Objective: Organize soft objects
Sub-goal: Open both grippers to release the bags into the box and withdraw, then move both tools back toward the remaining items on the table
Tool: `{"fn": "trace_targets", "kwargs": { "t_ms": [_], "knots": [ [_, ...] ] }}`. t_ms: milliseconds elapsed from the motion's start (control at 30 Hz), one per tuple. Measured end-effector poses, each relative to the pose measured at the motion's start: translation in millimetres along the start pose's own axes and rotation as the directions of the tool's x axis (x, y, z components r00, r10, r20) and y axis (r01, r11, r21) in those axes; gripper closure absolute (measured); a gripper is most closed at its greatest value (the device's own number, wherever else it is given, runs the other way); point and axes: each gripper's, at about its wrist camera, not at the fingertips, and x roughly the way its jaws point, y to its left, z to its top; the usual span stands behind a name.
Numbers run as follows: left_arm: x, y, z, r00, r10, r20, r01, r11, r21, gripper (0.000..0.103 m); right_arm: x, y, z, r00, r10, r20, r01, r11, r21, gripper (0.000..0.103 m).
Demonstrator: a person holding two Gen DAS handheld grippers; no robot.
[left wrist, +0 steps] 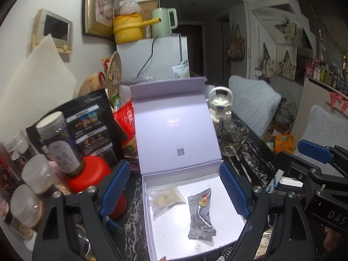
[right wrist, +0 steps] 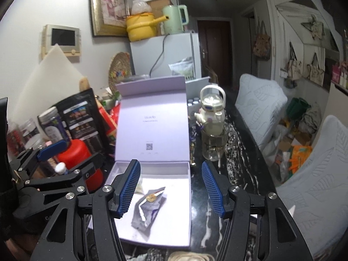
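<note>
From the left wrist view, the left gripper hangs over an open white box with its jaws spread wide and nothing between them. Two soft packets lie flat on the box floor: a clear pouch with pale contents towards the back left, and a crinkled silver packet just beside it, towards the front right. They lie close together, though I cannot tell whether they touch. The lid stands upright behind. Jars and a red container crowd the dark marble table to the left.

From the right wrist view, the right gripper is also wide open and empty, poised above the same box. The silver packet lies slightly crumpled, its top end towards the back wall; the clear pouch is mostly hidden behind the left finger.

This looks like the stage between placements, with two items already boxed. The next move probably calls for finding another soft item among the clutter and gripping it gently, since such packets deform easily.
</note>
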Motion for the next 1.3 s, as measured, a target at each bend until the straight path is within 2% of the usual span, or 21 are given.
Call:
{"fn": "trace_targets", "kwargs": {
  "t_ms": [67,367,633,833,1100,1300],
  "knots": [
    [-14,1,-1,1.000,-0.003,0.018,0.003,1.000,0.001,0.018,-15,4,-2,1.000,0.001,0.022,0.000,1.000,-0.007,0.038],
    [-75,7,-15,0.996,-0.041,0.076,0.041,0.999,0.000,0.018,-77,24,-20,0.996,-0.011,0.085,0.014,0.999,-0.033,0.038],
    [-118,9,-40,0.995,-0.062,0.083,0.060,0.998,0.025,0.018,-126,37,-52,0.993,-0.028,0.117,0.032,0.999,-0.037,0.036],
    [-146,10,-65,0.993,-0.091,0.081,0.088,0.995,0.039,0.018,-151,44,-83,0.993,-0.032,0.114,0.036,0.999,-0.035,0.036],
    [-171,9,-104,0.982,-0.167,0.088,0.163,0.985,0.052,0.018,-171,45,-126,0.995,-0.037,0.090,0.038,0.999,-0.007,0.036],
    [-178,10,-130,0.983,-0.168,0.076,0.166,0.986,0.036,0.018,-177,38,-164,0.998,-0.031,0.054,0.029,0.999,0.038,0.036]
  ]
}}
